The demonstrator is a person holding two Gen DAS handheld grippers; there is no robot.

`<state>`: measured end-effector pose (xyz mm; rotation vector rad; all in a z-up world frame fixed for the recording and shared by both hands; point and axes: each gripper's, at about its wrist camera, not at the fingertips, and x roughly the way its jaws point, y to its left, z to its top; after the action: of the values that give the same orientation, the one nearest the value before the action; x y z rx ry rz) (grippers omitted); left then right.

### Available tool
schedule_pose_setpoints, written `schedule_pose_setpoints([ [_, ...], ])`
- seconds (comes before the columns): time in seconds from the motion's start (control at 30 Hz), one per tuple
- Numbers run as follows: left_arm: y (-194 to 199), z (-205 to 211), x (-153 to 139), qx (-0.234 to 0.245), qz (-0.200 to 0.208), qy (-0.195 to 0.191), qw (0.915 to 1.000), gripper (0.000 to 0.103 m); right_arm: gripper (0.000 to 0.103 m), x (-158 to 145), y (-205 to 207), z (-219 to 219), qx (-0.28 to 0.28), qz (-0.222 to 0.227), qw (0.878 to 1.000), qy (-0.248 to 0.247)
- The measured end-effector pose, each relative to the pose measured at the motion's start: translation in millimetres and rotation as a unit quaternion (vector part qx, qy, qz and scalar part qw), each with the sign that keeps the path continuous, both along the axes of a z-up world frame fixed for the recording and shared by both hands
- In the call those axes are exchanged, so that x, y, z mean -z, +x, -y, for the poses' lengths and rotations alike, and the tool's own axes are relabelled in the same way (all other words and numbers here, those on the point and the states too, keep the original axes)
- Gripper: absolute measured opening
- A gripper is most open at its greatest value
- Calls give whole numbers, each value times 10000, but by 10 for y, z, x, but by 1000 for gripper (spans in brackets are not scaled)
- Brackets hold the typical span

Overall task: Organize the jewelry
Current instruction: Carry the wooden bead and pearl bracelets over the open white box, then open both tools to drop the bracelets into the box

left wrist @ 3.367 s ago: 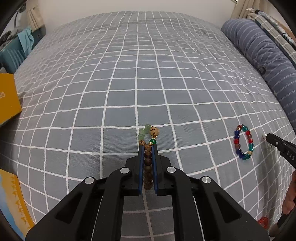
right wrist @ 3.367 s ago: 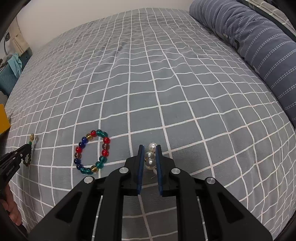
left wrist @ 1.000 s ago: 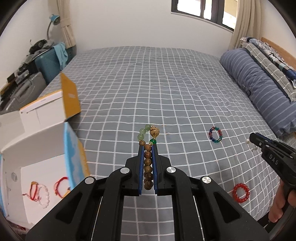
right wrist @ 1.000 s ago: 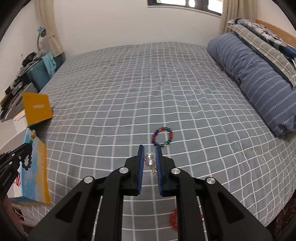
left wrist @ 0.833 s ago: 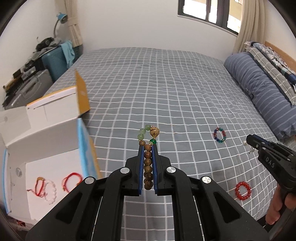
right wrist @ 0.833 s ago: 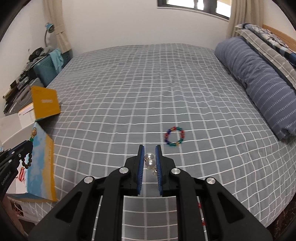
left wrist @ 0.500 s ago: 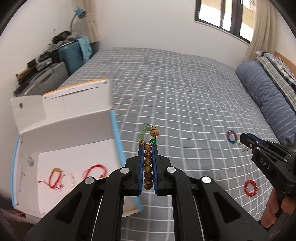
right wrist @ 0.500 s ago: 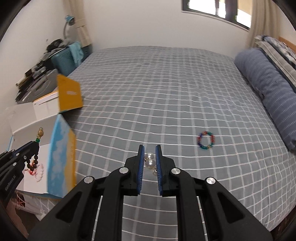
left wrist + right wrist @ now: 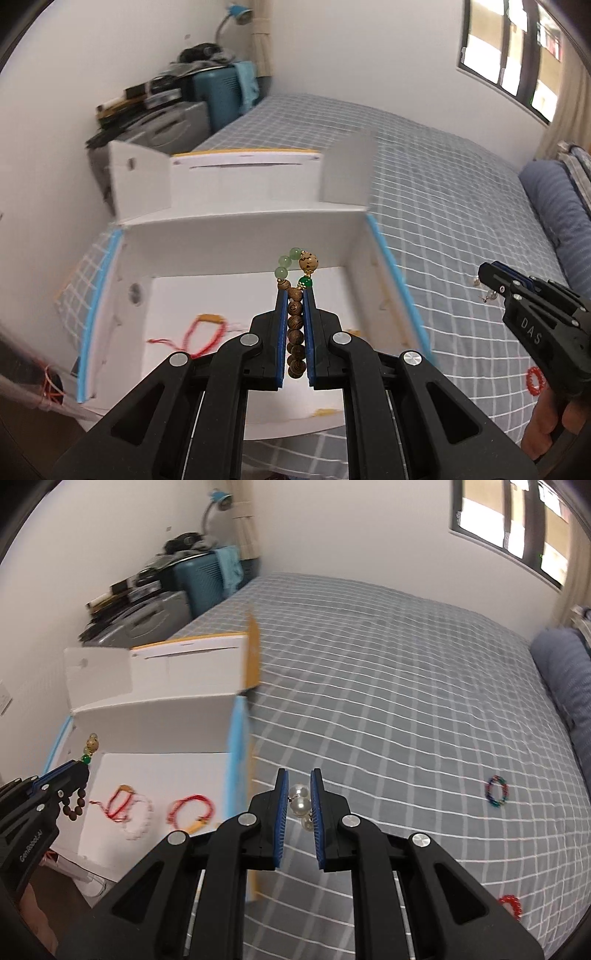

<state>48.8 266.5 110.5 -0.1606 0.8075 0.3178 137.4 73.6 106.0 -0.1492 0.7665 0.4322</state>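
Observation:
My left gripper [image 9: 294,291] is shut on a wooden bead bracelet [image 9: 295,325] with green beads and a spotted bead at its top. It hangs above the open white box [image 9: 236,240]; it also shows in the right wrist view [image 9: 79,770]. My right gripper [image 9: 298,775] is shut on a pearl piece [image 9: 300,805] over the grey checked bed, just right of the box's blue-edged wall [image 9: 238,760]. It shows in the left wrist view [image 9: 484,278] too. Red string bracelets [image 9: 190,808] and a white bead bracelet [image 9: 138,818] lie on the box floor.
A multicoloured bead bracelet [image 9: 496,795] and a red bead bracelet [image 9: 511,904] lie on the bed [image 9: 406,701] to the right. A blue striped pillow [image 9: 565,672] lies along the right edge. A teal suitcase and clutter [image 9: 173,587] stand against the wall beyond the box.
Both grippers have swung left and up from the bed toward the box, each still holding its piece. The box now fills the left wrist view under the wooden bracelet.

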Motion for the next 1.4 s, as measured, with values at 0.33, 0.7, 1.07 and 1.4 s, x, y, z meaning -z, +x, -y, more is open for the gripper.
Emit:
schedule_pose_setpoints([
  [0.33, -238, -517, 101, -460, -85, 42, 9989, 8, 12, 82, -198, -738, -497, -23, 9988, -28],
  [0.7, -219, -936, 524, -799, -540, -101, 9953, 8, 12, 505, -116, -1233, -720, -490, 9960, -218],
  [1.07, -159, -1100, 776, -899, -846, -195, 9922, 10, 13, 775, -63, -1439, -724, -755, 9936, -427],
  [1.4, -234, -1120, 637, -1092, -624, -85, 9920, 57, 62, 649, -105, -1309, -617, -491, 9964, -300],
])
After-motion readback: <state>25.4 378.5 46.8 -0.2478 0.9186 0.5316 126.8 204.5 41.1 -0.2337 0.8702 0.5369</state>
